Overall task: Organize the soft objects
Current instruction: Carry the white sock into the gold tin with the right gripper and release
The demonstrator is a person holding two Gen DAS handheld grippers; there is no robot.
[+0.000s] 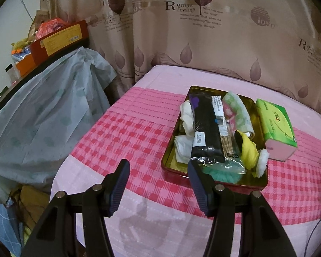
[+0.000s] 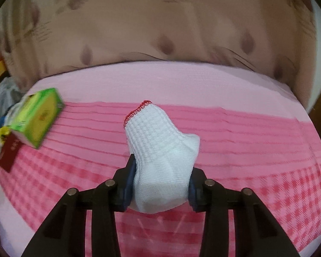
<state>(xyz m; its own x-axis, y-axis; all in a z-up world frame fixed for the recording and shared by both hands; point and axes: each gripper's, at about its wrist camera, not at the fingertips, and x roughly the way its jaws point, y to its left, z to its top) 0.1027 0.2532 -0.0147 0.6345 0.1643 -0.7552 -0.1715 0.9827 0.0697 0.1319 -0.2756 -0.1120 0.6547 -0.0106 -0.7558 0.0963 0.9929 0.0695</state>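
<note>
Socks and other soft things fill the tin on the bed. The tin sits on the pink checked cover, so it looks like the place where soft things get put away. Inside it lie a black packet, a green and pink cloth, a yellow thing and some white cloth. A green tissue pack sits on the bed, touching the tin's far side.

The right claw is squeezed on a white sock with a red edge. The pads press in on both sides of the sock's bunched lower part, and the cuff sticks out past the claw. The sock is off the bed, in the air above the pink cover. The tissue pack is off to the left in this view, so the tin is likely that way too.

The left claw is wide apart and holds nothing. It hangs just in front of the tin, maybe ready to steady it or tidy what is inside.
</note>
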